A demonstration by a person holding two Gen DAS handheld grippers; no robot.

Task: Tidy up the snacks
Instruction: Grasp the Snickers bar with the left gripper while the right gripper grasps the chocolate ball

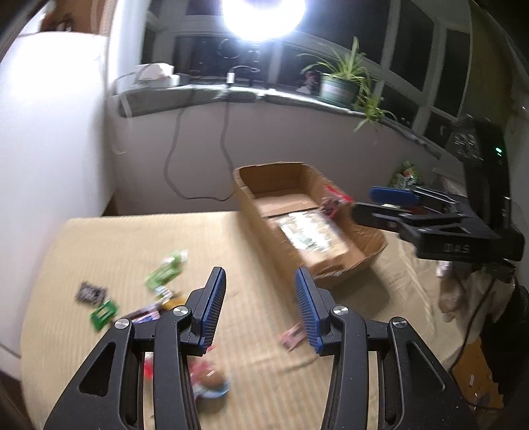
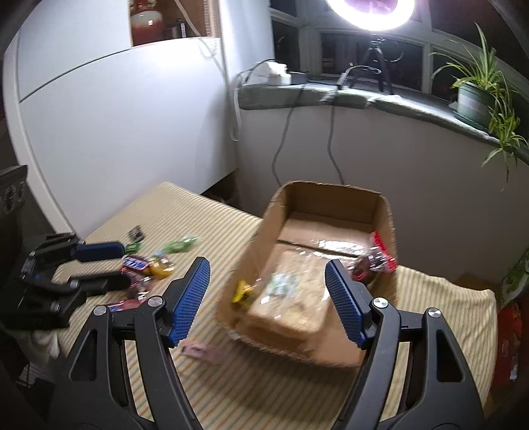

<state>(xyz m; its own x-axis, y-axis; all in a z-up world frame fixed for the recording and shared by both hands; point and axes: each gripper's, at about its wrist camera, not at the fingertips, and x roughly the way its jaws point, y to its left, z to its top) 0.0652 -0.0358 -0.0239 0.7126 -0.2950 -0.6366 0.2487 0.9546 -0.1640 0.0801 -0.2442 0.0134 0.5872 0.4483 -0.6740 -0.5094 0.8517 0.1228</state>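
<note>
An open cardboard box [image 2: 254, 251] stands on the striped beige tablecloth [image 2: 264, 380]. In it lie a clear packet [image 2: 281, 284], a yellow packet [image 2: 243, 291] and a red packet [image 2: 380, 254] against its right wall. My right gripper [image 2: 266, 268] hovers open over the box's near side with nothing between its pads. Loose snacks [image 1: 165, 274] lie scattered to the left of the box [image 1: 244, 198]. Above the cloth near them, my left gripper [image 1: 261, 284] is open and empty. A pink packet [image 1: 292, 337] lies just right of its fingers. The picture is blurred by motion.
A white wall panel [image 1: 49, 132] borders the table on the left. Behind runs a windowsill [image 2: 363, 99] with a ring light [image 2: 370, 13], cables and a potted plant [image 2: 476, 99]. The right gripper [image 1: 363, 201] shows at the right edge of the left wrist view.
</note>
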